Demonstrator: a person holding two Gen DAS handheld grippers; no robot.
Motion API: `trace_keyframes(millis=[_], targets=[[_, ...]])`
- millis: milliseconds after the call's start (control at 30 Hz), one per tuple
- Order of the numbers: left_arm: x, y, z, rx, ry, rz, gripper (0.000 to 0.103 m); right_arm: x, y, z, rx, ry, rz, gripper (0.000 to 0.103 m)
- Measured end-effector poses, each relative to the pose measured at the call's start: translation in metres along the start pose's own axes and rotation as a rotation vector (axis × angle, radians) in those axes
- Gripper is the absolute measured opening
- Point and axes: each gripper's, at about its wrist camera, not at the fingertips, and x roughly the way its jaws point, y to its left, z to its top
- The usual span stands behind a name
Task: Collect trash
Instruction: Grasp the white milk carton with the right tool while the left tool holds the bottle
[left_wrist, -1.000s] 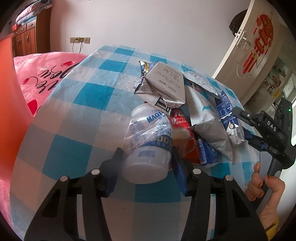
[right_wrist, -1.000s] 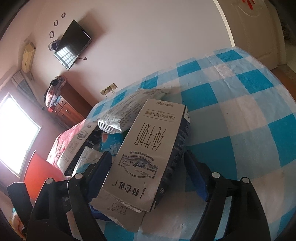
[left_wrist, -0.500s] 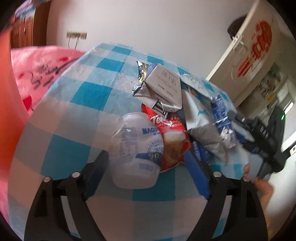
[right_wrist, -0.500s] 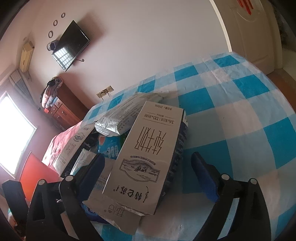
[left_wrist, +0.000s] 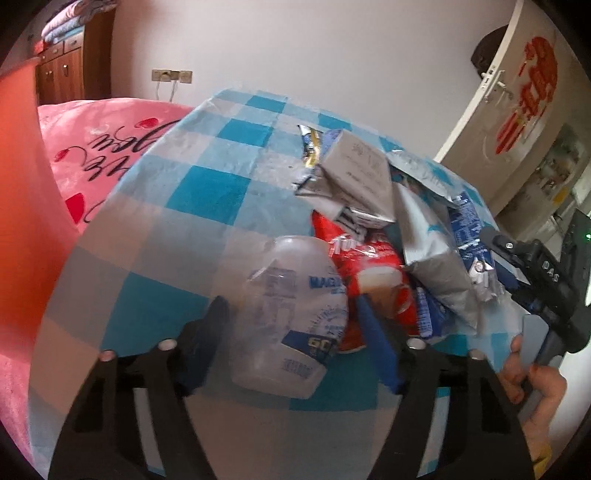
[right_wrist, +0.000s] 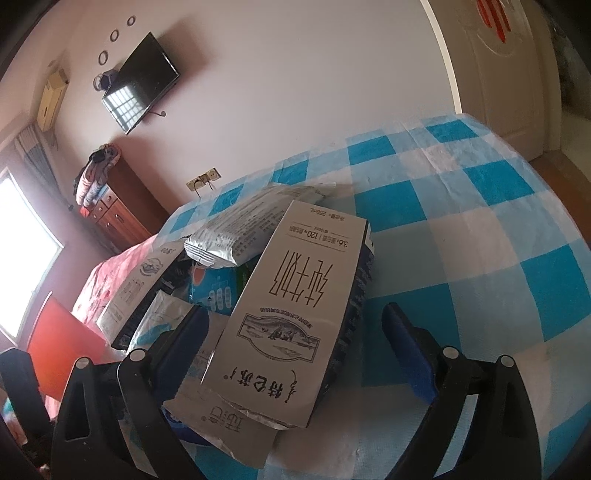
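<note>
Checked tablecloth (left_wrist: 207, 192), one plastic bottle (left_wrist: 291, 314), perhaps five wrappers, two cartons.

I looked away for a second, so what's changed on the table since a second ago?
The left gripper let go of the plastic bottle and its jaws are closing on it again. The right gripper opened wider around the milk carton, not gripping it. The wrapper pile and checked tablecloth stayed put.

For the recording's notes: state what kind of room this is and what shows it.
Most likely a bedroom in a home. A pink bedspread lies beside the table with the checked cloth, a wooden dresser holds folded bedding, and a television hangs on the wall.
</note>
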Motion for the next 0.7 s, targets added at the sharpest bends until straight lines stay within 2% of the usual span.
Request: trace_keyframes(millis=[67, 100, 167, 400, 700], targets=[[-0.001, 0.001, -0.001, 0.001, -0.001, -0.007, 0.061, 0.000, 0.002, 0.000, -0.012, -0.005, -0.011, 0.092], [-0.001, 0.001, -0.001, 0.002, -0.001, -0.017, 0.061, -0.001, 0.003, -0.001, -0.019, -0.010, -0.017, 0.085], [-0.002, 0.000, -0.003, 0.006, -0.006, -0.013, 0.061, 0.000, 0.003, -0.002, -0.023, -0.003, -0.028, 0.077], [-0.004, 0.000, -0.005, 0.007, -0.016, -0.022, 0.060, -0.004, 0.008, -0.004, -0.048, -0.033, -0.046, 0.069], [-0.012, 0.005, -0.012, 0.023, -0.041, -0.052, 0.060, -0.018, 0.011, -0.008, -0.062, -0.087, -0.042, 0.067]])
